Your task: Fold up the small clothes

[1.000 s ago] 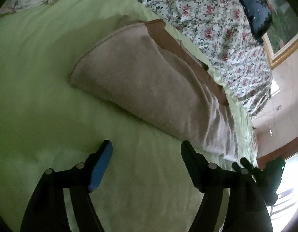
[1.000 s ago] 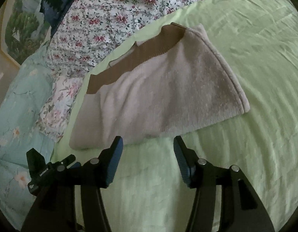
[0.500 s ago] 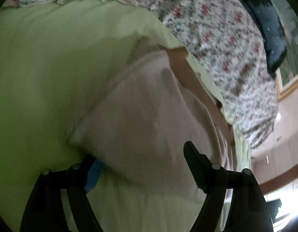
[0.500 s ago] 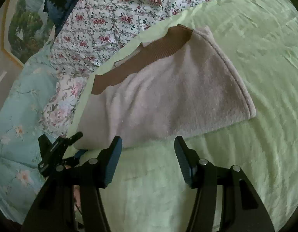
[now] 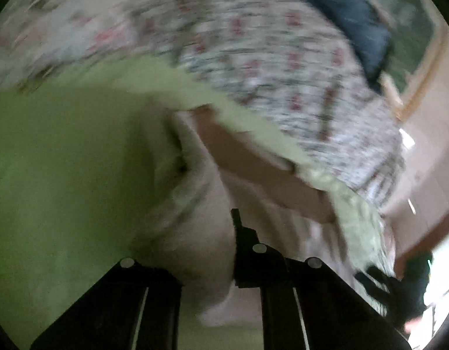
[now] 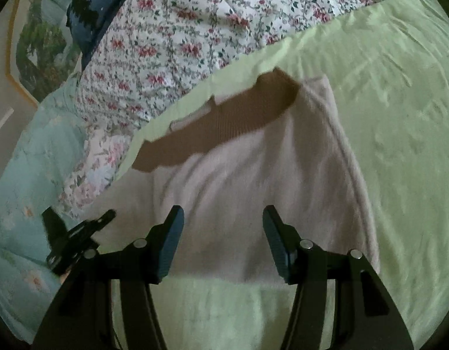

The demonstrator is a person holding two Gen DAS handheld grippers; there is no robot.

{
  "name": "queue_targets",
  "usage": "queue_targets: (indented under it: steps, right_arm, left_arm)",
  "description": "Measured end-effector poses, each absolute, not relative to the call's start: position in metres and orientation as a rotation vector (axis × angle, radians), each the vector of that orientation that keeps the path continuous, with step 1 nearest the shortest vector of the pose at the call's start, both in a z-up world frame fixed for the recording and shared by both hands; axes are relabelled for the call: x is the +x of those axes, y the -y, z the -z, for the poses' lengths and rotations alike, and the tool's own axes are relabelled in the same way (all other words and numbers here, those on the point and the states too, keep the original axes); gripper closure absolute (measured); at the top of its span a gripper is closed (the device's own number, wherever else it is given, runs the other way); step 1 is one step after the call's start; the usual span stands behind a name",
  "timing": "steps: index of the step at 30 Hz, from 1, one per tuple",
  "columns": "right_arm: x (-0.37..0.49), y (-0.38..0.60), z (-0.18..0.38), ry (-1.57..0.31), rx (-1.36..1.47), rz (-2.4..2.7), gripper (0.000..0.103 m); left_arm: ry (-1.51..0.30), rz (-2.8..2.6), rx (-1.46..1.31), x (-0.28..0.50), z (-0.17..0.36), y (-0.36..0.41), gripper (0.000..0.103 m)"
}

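A folded beige knit garment (image 6: 253,183) with a brown ribbed band (image 6: 224,122) lies on the light green sheet (image 6: 399,102). In the blurred left wrist view the garment (image 5: 201,227) is bunched up between the fingers of my left gripper (image 5: 195,248). The left finger is hidden under the cloth, and the jaws stand narrow on its corner. My right gripper (image 6: 223,233) is open, its fingers over the garment's near edge, holding nothing. The left gripper also shows at the left of the right wrist view (image 6: 72,236).
A floral quilt (image 6: 180,38) lies beyond the green sheet, with a dark blue pillow (image 6: 90,8) and a framed picture (image 6: 34,52) behind. A pale teal flowered cover (image 6: 23,180) lies to the left. The green sheet stretches wide to the right.
My left gripper moved forward onto the garment's corner, closed on it and is lifting it, bunching the cloth. My right gripper moved forward until its open fingers are over the near edge.
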State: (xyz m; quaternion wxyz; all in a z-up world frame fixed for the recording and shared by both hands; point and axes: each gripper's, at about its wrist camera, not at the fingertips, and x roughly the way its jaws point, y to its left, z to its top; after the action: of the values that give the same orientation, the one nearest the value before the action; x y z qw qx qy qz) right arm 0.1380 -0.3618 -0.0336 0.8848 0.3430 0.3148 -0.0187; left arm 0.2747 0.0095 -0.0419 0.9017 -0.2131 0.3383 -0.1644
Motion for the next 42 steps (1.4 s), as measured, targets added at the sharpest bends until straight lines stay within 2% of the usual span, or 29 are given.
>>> queue_targets:
  steps: [5,8,11,15,23,24,25,26,32,35,38,42]
  right_arm:
    - [0.157,0.388,0.024,-0.632,0.778,-0.037,0.045]
    - [0.171,0.396,0.026,-0.652,0.812,-0.087,0.045]
    - [0.194,0.398,0.034,-0.690,0.857,-0.150,0.039]
    - [0.230,0.390,0.046,-0.754,0.854,-0.217,0.034]
    - [0.308,0.359,0.062,-0.846,0.819,-0.286,0.034]
    - [0.319,0.354,0.063,-0.852,0.822,-0.297,0.046]
    - [0.325,0.353,0.063,-0.853,0.820,-0.301,0.076]
    - [0.330,0.353,0.061,-0.852,0.813,-0.291,0.083]
    - [0.295,0.368,-0.003,-0.684,0.699,-0.296,0.086]
    - [0.271,0.391,-0.022,-0.651,0.644,-0.241,0.086]
    - [0.253,0.422,-0.012,-0.688,0.609,-0.145,0.086]
    - [0.242,0.449,0.030,-0.787,0.579,-0.038,0.086]
  left_arm:
    - [-0.676,0.502,-0.240,0.262,0.017,0.070,0.093]
    - [-0.714,0.560,-0.162,0.263,0.029,0.112,0.093]
    - [-0.757,0.580,-0.084,0.262,0.048,0.143,0.093]
    - [-0.782,0.585,-0.056,0.262,0.064,0.156,0.093]
    - [-0.763,0.598,-0.070,0.258,0.056,0.148,0.093]
    - [-0.759,0.595,-0.059,0.258,0.054,0.149,0.093]
    - [-0.755,0.593,-0.047,0.257,0.051,0.150,0.093]
    - [-0.750,0.595,-0.042,0.254,0.047,0.151,0.093]
    - [-0.693,0.691,-0.045,0.241,0.011,0.187,0.093]
    - [-0.701,0.745,-0.033,0.240,0.014,0.225,0.093]
    - [-0.756,0.776,-0.028,0.243,0.035,0.258,0.093]
    - [-0.827,0.790,-0.007,0.245,0.066,0.284,0.093]
